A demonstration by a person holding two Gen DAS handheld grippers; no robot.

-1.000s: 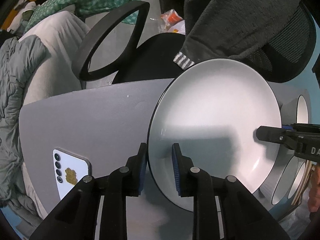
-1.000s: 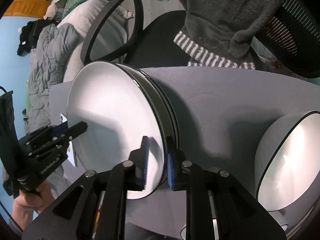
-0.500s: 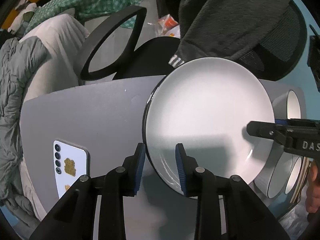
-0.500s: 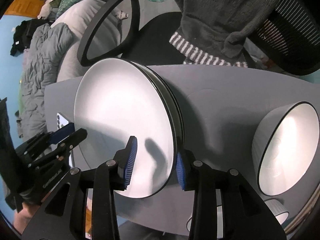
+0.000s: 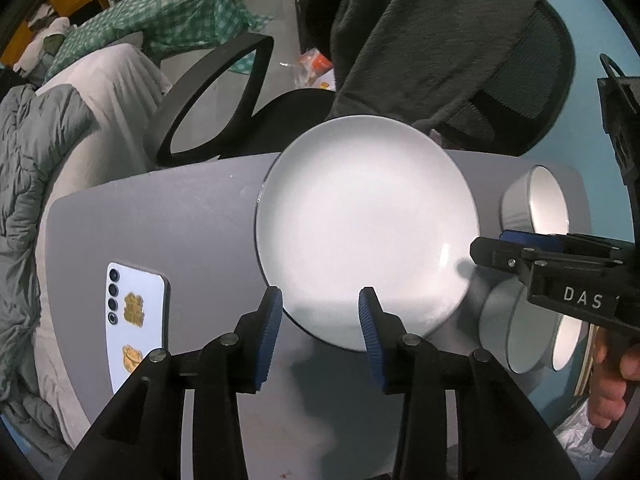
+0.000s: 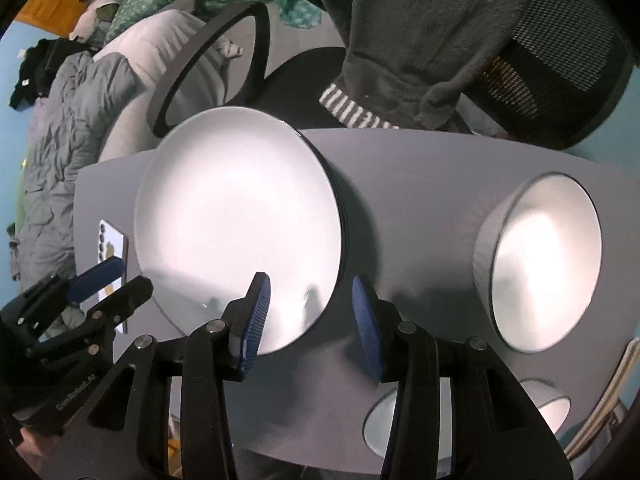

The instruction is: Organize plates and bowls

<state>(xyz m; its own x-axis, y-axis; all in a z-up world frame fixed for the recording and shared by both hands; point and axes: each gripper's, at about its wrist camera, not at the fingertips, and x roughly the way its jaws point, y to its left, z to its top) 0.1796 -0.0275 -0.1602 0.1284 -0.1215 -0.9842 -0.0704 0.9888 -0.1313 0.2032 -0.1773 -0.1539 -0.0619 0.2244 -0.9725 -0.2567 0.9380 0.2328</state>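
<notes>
White plate [image 5: 366, 224] on grey table [image 5: 160, 220]; both tongs [image 5: 320, 312] [image 6: 310, 304] parted

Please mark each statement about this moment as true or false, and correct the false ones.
1. Both grippers are open. True: the left gripper and the right gripper hold nothing between their fingers.
2. The top plate lies on a stack of plates. True: darker rims show under its right edge.
3. A phone lies on top of the plate. False: it lies on the table, left of the plates, apart from them.
4. The big bowl is stacked on the plates. False: it stands on the table to the right of them.
5. A dark garment hangs over the chair behind the table. True.
</notes>
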